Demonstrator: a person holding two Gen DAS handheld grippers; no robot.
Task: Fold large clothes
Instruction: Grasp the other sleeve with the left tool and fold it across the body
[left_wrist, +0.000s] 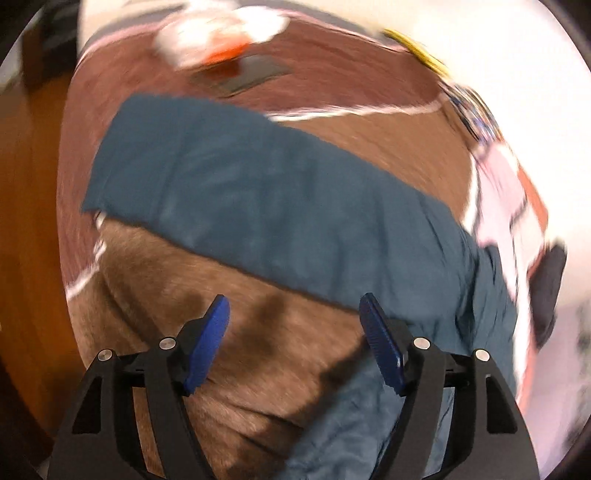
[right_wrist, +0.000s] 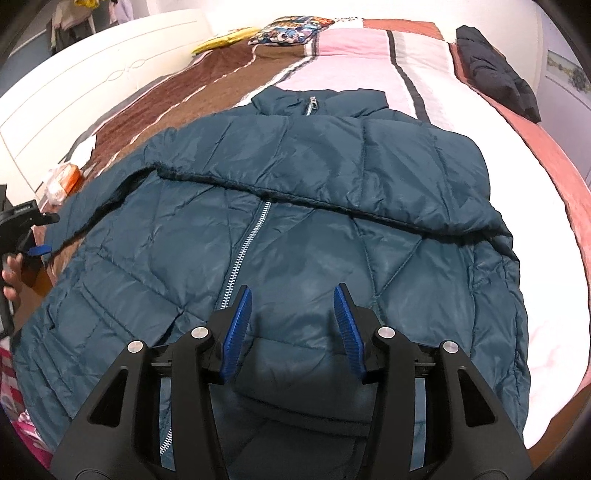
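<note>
Slippery teal quilted puffer jacket (right_wrist: 295, 206) lies on striped bedspread (right_wrist: 424, 74); both the left gripper (left_wrist: 293, 343) and right gripper (right_wrist: 293, 328) gape wide and empty, so a shallow pinch may slide off.

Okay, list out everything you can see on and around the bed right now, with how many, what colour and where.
jacket: one, teal, spread front-up across the bed, one sleeve folded over the chest
zipper: one, silver, down the jacket front
blanket: one, brown, pink and white with stripes, covering the bed
dark garment: one, black, at the bed's far right edge
printed cushion: one, multicoloured, at the far end of the bed
yellow item: one, beside the cushion, too small to identify
orange-and-white packet: one, on the left side of the bed
headboard: one, white, along the left
left gripper: one, black with blue pads, open above the blanket beside a sleeve
right gripper: one, black with blue pads, open over the jacket's lower front
</note>
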